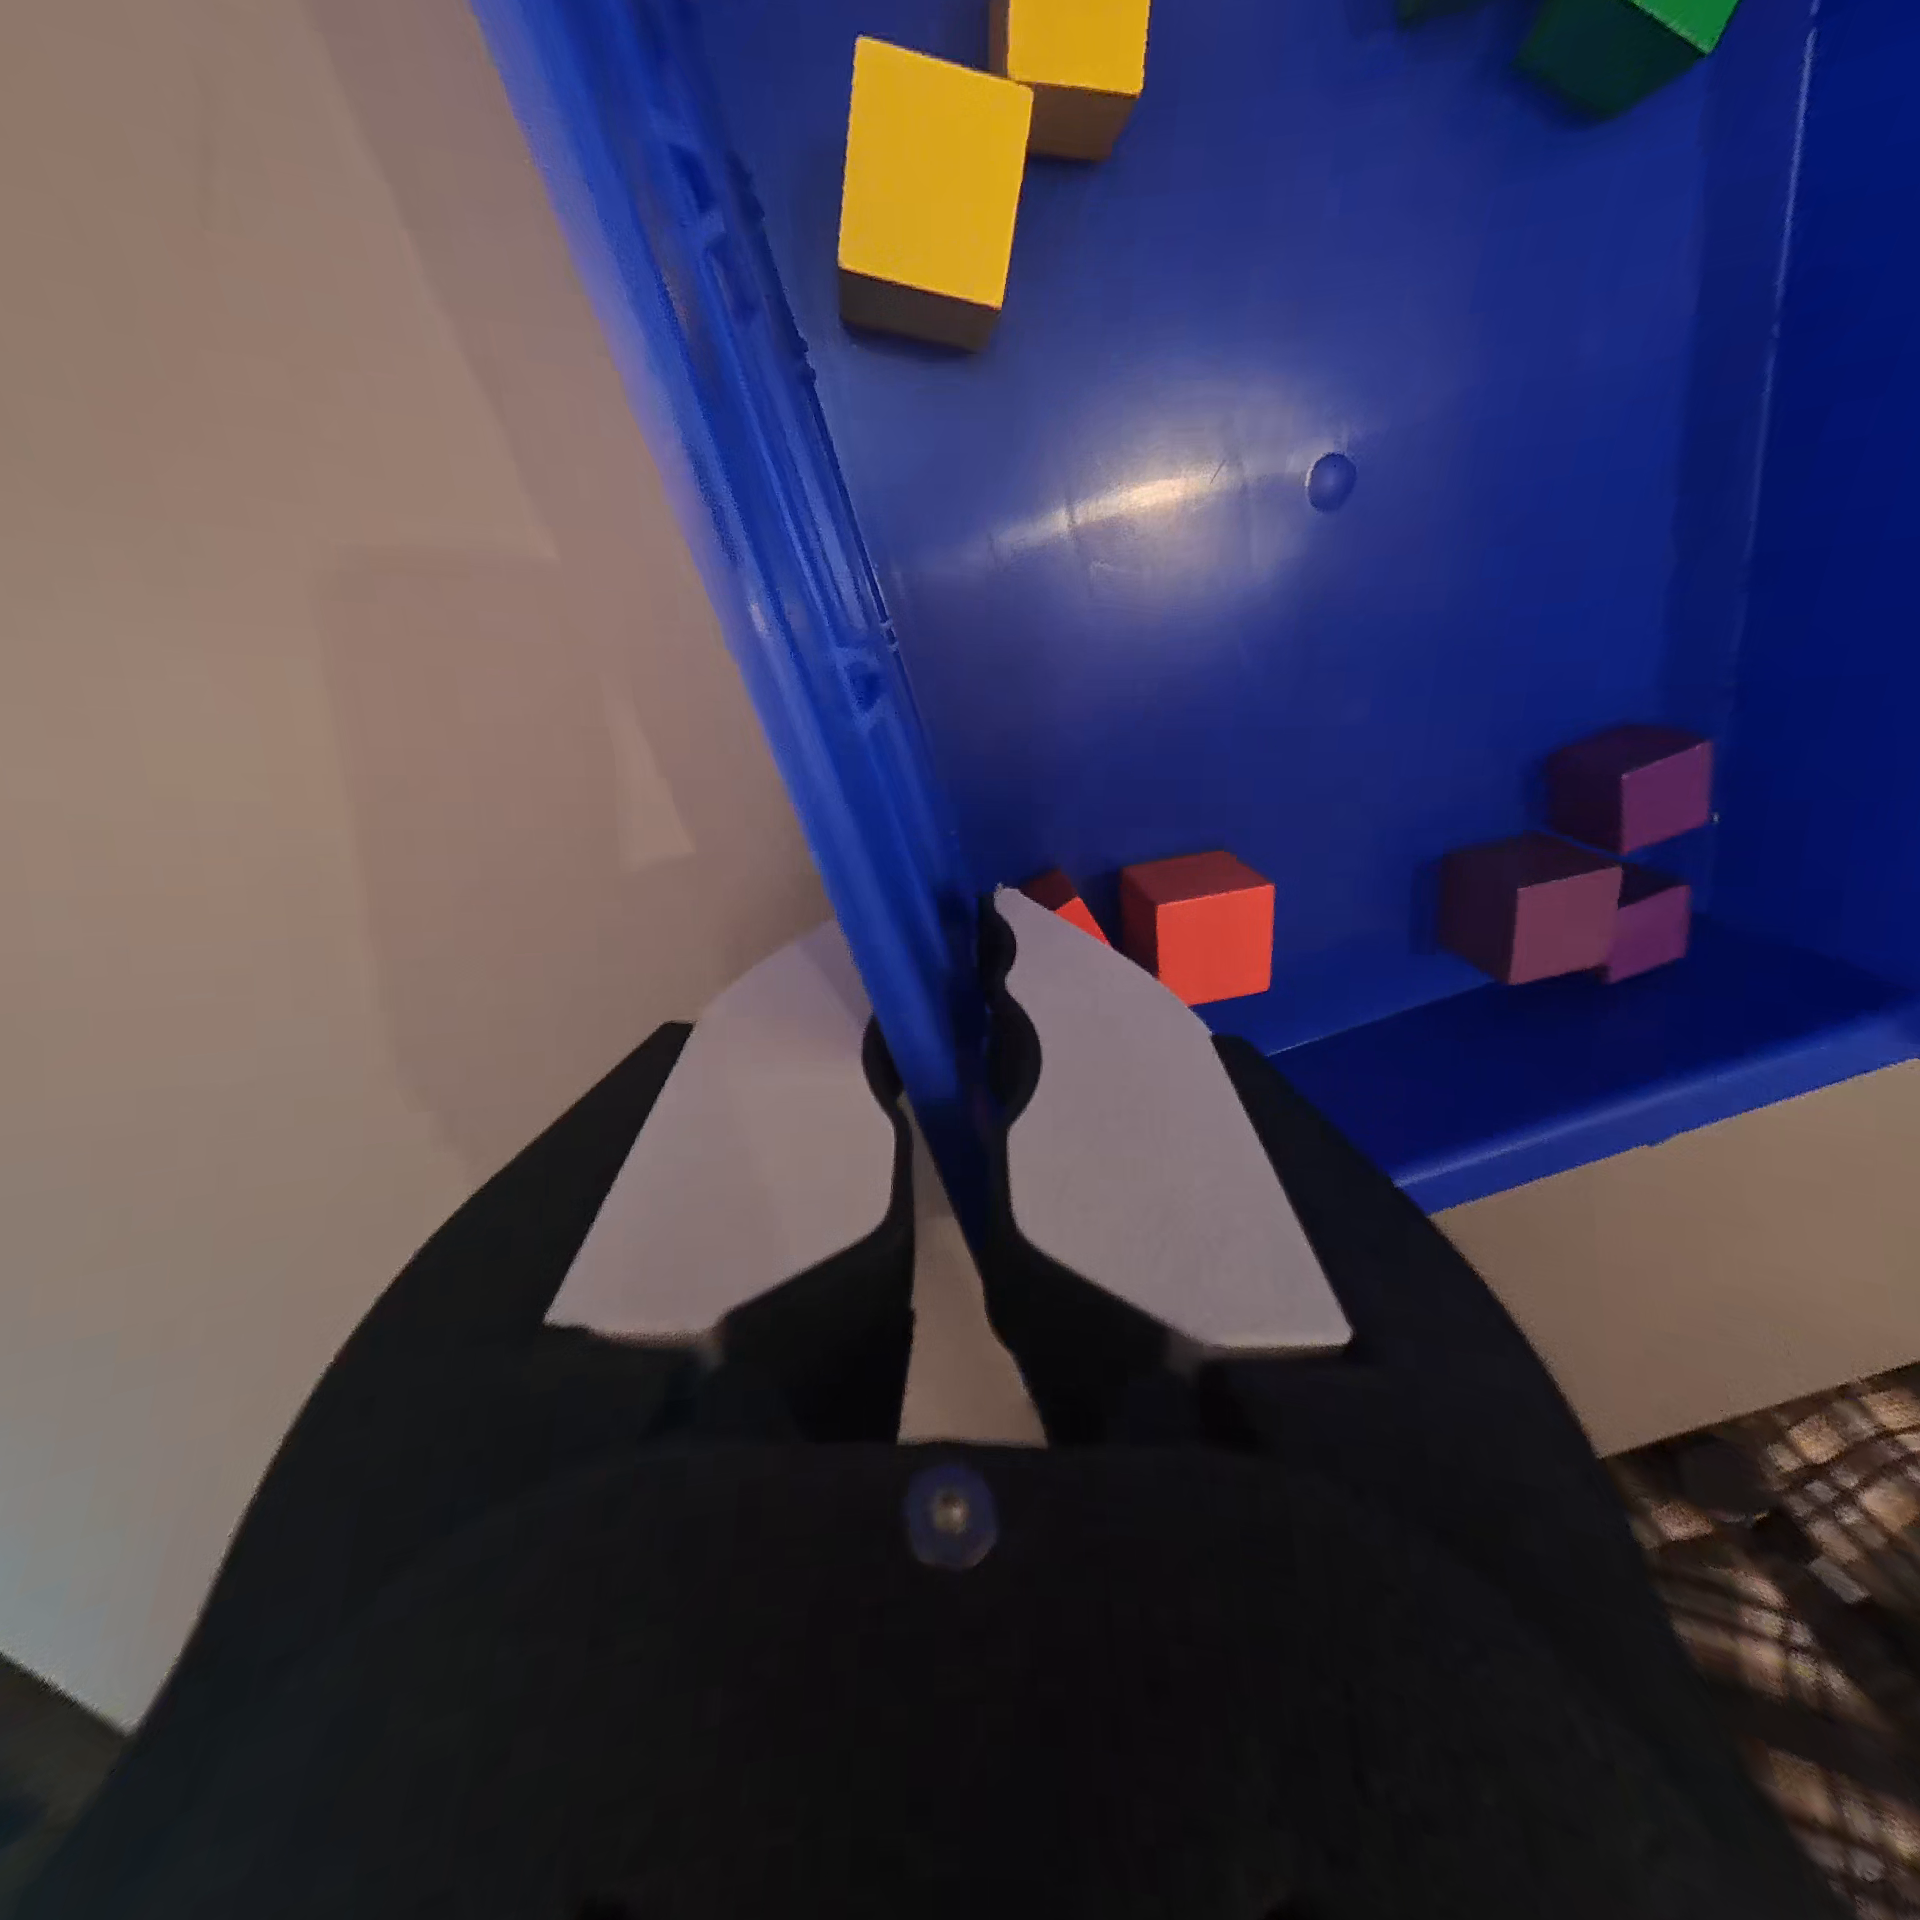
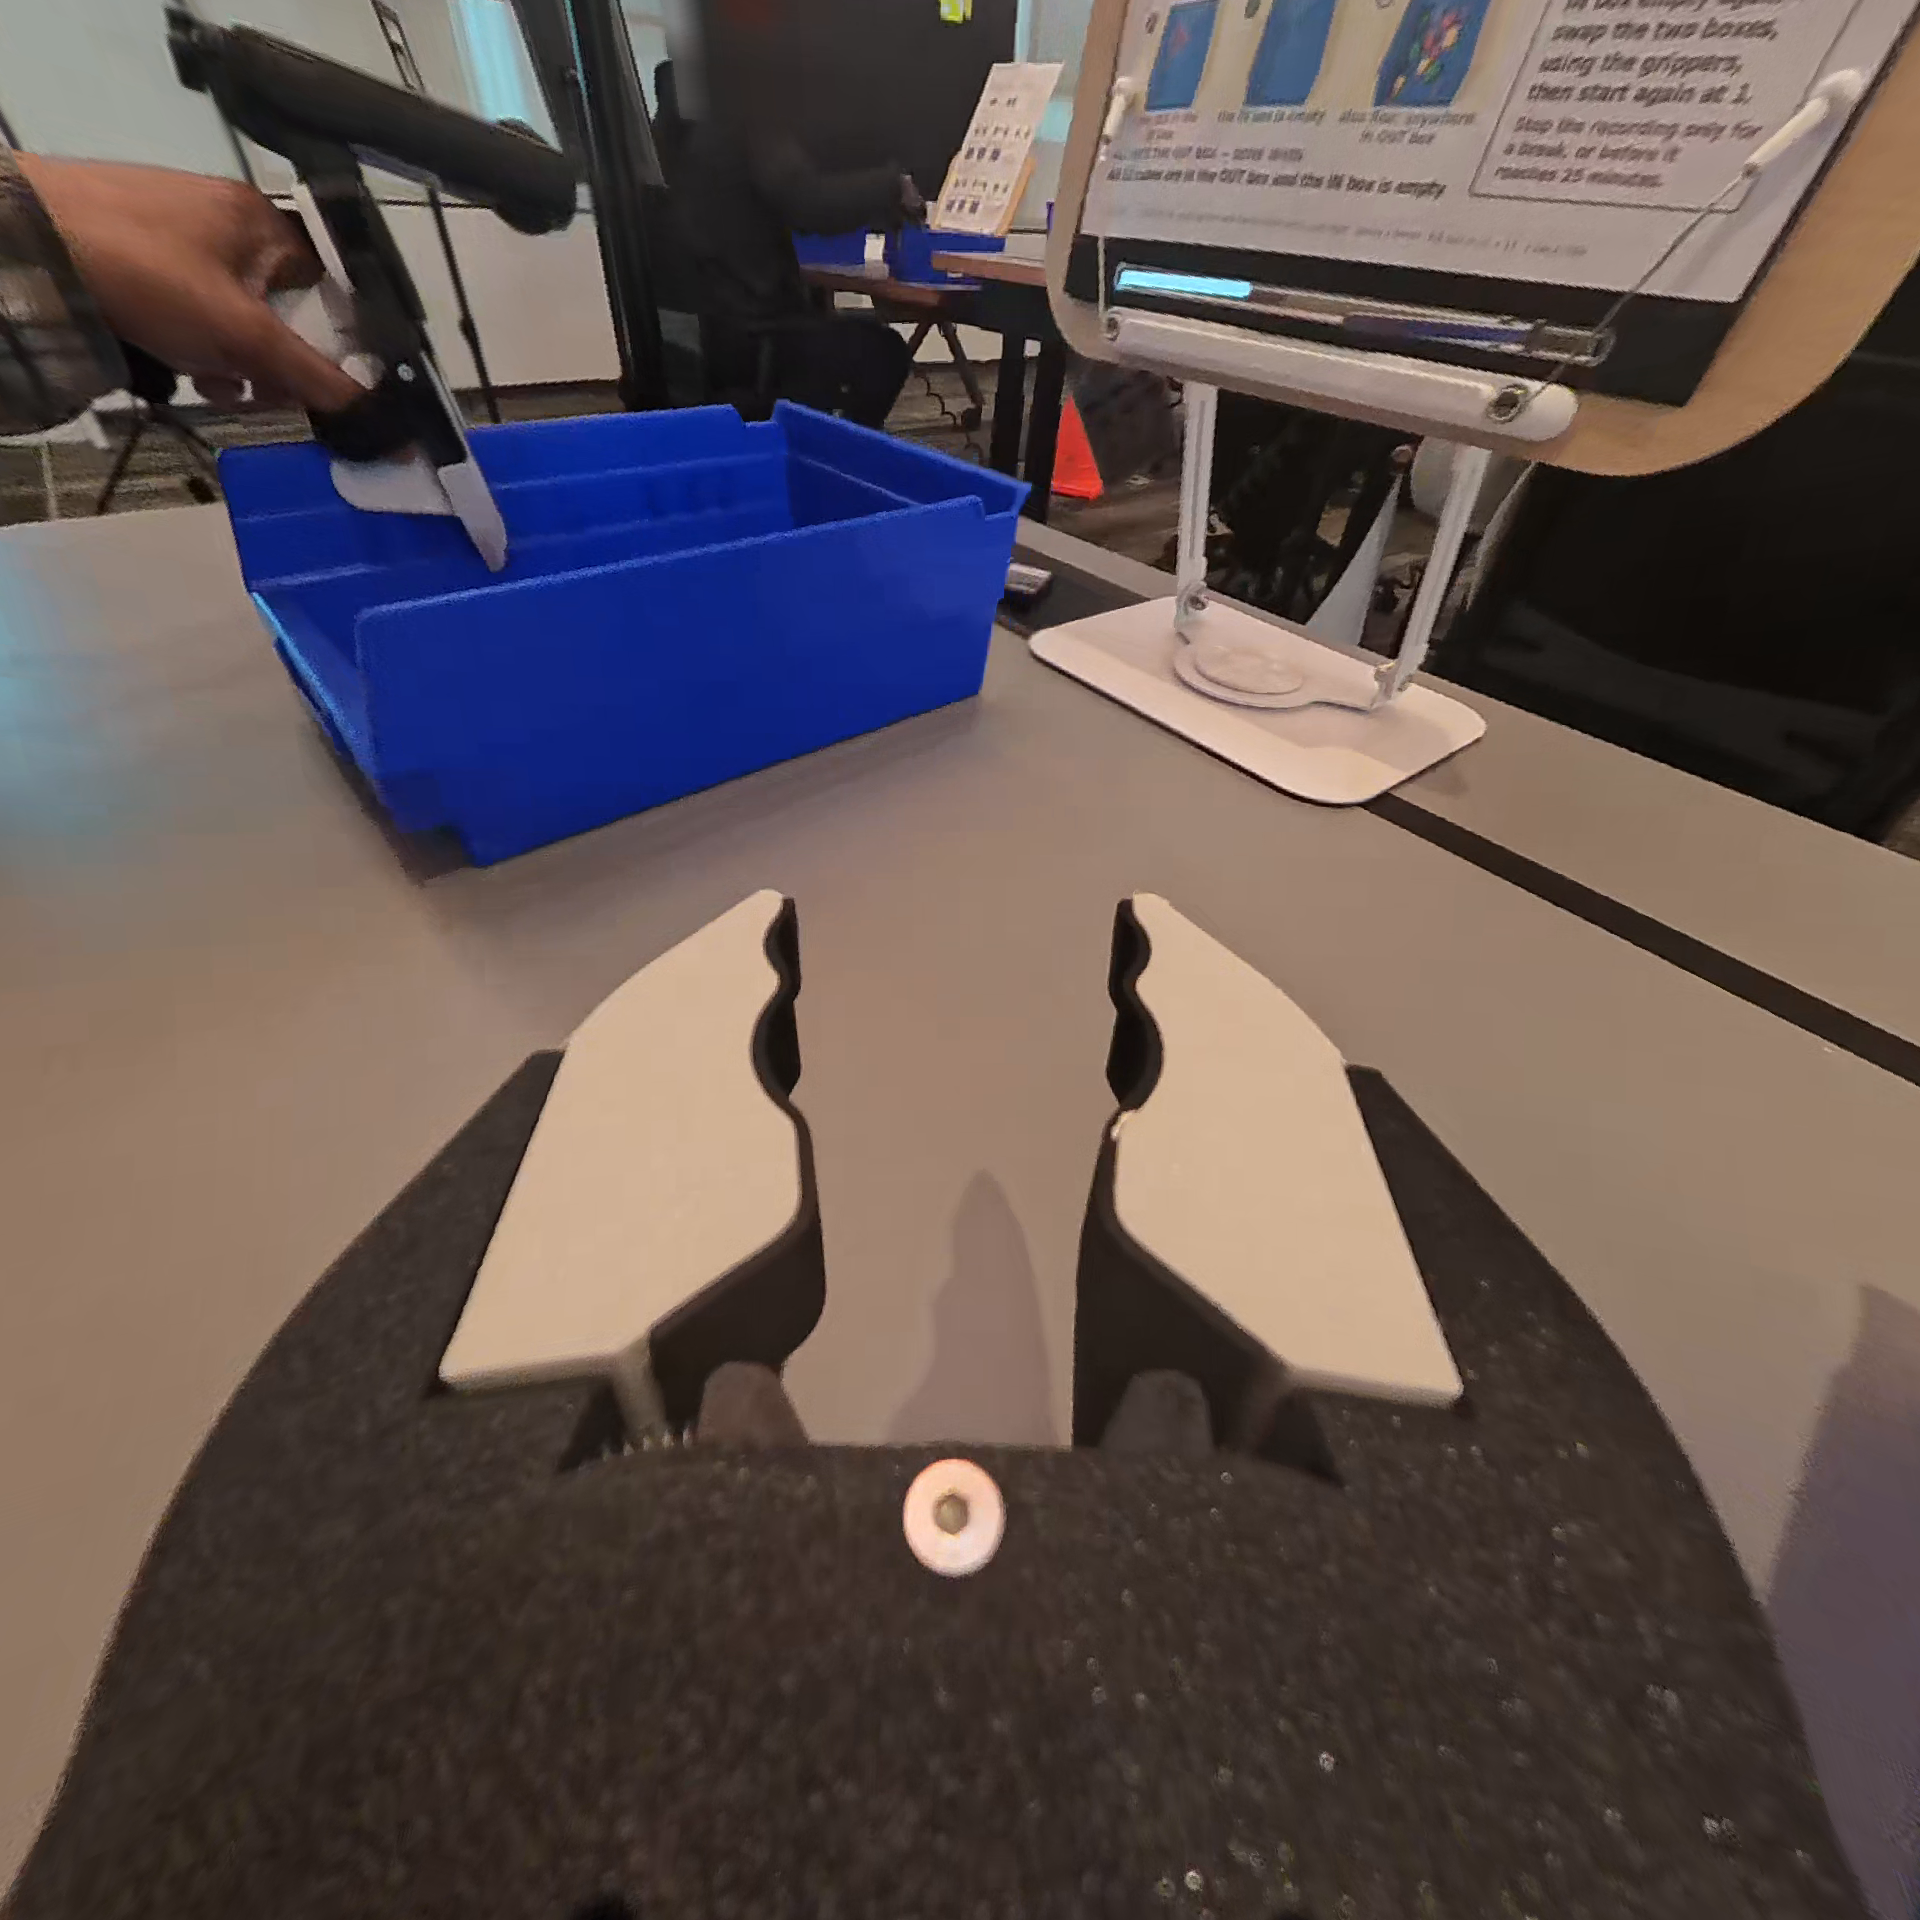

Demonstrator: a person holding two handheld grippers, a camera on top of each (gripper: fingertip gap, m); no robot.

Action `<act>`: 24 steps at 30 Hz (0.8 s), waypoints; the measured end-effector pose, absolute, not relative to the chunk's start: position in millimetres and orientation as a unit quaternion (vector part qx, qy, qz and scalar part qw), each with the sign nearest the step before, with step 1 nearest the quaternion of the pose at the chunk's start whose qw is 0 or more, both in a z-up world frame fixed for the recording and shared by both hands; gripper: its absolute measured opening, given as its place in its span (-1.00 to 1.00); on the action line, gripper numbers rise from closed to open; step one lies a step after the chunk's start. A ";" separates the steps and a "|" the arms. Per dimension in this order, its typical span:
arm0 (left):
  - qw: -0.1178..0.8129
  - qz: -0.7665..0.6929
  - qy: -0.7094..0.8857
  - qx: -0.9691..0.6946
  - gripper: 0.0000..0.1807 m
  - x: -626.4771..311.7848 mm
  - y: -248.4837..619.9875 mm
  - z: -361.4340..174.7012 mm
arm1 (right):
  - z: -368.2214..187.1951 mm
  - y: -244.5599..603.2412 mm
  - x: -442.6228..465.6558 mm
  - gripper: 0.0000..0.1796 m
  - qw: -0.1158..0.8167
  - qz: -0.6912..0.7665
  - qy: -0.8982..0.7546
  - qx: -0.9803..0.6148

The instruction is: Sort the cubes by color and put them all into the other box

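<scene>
While the left gripper [image 1: 961, 997] was clenched on the side wall of the blue plastic box [image 1: 1299, 582], smooth wooden cubes sat inside: two yellow cubes [image 1: 930, 192] at the top of the frame, two red cubes [image 1: 1200, 925] just beside the fingertips, purple cubes [image 1: 1538, 909] at lower right, green cubes [image 1: 1621, 42] at upper right. Lower in the right view, the right gripper [image 2: 956, 997] hung released above the matte grey table [image 2: 935, 831], apart from the box. A document stand [image 2: 1278, 675] stood at upper right.

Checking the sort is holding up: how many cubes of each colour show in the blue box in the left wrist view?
Yellow cubes: 2
Green cubes: 2, cut off by the frame edge
Red cubes: 2
Purple cubes: 3
Total: 9 in view
</scene>
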State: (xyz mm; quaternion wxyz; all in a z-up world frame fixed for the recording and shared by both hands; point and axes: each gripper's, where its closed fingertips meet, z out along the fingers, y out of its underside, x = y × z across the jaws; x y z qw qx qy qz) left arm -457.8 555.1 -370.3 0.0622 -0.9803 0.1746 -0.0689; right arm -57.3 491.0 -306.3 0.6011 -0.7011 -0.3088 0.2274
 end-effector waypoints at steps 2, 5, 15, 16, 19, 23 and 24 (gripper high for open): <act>0.061 -0.063 0.171 -0.981 -0.91 -474.9 538.8 -370.1 | -306.8 488.3 -62.9 -0.37 0.597 0.232 -0.315 -0.700; 0.064 -0.064 0.153 -0.984 -0.92 -508.0 514.5 -369.7 | -308.8 484.8 -70.0 -0.37 0.591 0.227 -0.331 -0.700; 0.051 -0.059 0.058 -0.995 -0.93 -644.1 455.6 -367.9 | -314.4 478.9 -82.4 -0.42 0.577 0.234 -0.350 -0.700; 0.050 -0.056 0.049 -0.996 -0.93 -656.0 451.7 -367.7 | -315.0 478.8 -83.0 -0.42 0.576 0.235 -0.350 -0.700; 0.050 -0.047 0.023 -0.997 -0.93 -689.2 442.3 -367.2 | -318.7 479.8 -83.8 -0.43 0.571 0.233 -0.352 -0.704; 0.055 -0.046 -0.010 -0.997 -0.94 -724.8 435.6 -366.6 | -321.4 480.2 -84.7 -0.43 0.565 0.237 -0.352 -0.707; 0.056 -0.044 -0.018 -0.997 -0.94 -732.3 434.9 -366.5 | -321.4 480.3 -84.8 -0.43 0.565 0.238 -0.352 -0.707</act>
